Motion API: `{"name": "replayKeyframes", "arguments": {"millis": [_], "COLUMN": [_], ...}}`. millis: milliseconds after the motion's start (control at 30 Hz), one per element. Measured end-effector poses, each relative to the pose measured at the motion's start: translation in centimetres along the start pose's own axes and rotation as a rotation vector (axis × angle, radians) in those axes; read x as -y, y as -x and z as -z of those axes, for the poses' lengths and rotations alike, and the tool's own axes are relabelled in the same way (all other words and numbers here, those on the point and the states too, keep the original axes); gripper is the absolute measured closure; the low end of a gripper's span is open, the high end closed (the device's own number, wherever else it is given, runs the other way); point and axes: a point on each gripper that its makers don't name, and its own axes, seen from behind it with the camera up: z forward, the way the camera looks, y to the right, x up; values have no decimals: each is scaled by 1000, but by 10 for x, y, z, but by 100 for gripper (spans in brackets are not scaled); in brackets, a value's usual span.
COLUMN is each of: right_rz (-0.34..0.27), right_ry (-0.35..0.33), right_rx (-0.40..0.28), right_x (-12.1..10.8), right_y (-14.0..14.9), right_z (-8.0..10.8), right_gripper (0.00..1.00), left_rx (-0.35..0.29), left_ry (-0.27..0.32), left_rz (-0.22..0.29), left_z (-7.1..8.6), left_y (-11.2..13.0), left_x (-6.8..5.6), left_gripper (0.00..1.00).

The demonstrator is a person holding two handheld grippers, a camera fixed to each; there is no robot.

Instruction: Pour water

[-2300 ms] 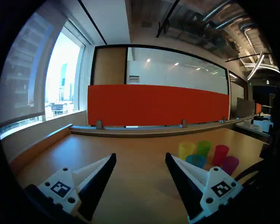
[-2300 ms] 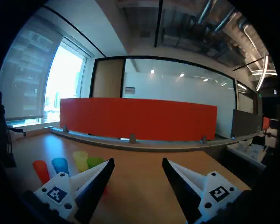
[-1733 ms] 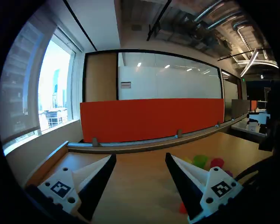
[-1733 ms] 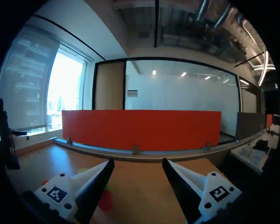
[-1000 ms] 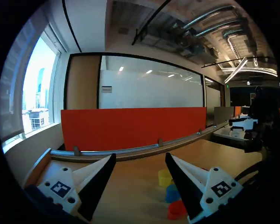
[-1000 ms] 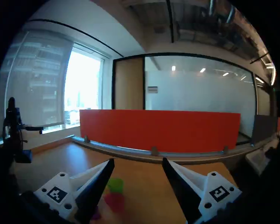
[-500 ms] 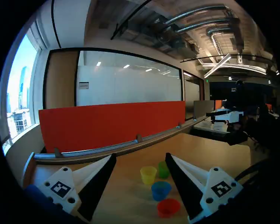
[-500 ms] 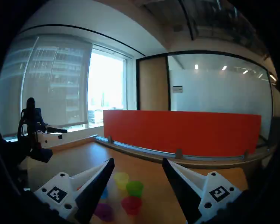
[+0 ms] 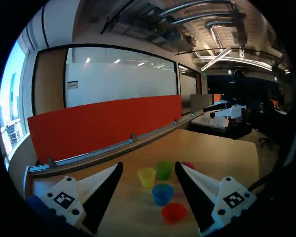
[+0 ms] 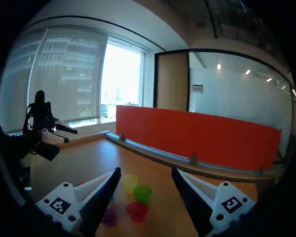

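Observation:
Several small plastic cups stand grouped on the wooden table (image 9: 211, 150). In the left gripper view the yellow cup (image 9: 147, 177), green cup (image 9: 164, 169), blue cup (image 9: 162, 194) and red cup (image 9: 173, 213) lie ahead, between the fingers of my open left gripper (image 9: 148, 163). A pink cup (image 9: 188, 165) peeks from behind its right finger. In the right gripper view the yellow cup (image 10: 130, 183), green cup (image 10: 142, 193), pink cup (image 10: 137, 210) and purple cup (image 10: 109, 217) sit below my open right gripper (image 10: 145, 169). Both grippers hang above the table, holding nothing.
A red divider panel (image 9: 104, 118) on a rail closes the table's far edge. A bright window (image 10: 120, 83) lies to one side. What looks like the other gripper, black and white, shows at the far left (image 10: 41, 134) and at the far right (image 9: 227, 112).
The left view has swung right and the right view left. The cups have come from the sides of both views to between the fingers. Both grippers stayed open.

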Motion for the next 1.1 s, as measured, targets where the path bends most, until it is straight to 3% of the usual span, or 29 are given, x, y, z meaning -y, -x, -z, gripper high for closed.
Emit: {"name": "replayKeyframes", "arguments": {"millis": [300, 800, 1100], "right_rz": [60, 73, 87], "right_ry": [-44, -106, -131], "right_rx": [66, 137, 176], "right_x": [8, 17, 20], "right_y": [6, 28, 46], "right_z": [-6, -15, -26], "right_gripper": [0, 0, 0], "left_rx": [72, 146, 217], "left_ry": [52, 124, 157], "left_rz": [-24, -51, -36], "left_z": [-10, -27, -44], "left_y": [15, 38, 65], "left_x": [-6, -16, -19], "left_gripper": [2, 2, 2]}}
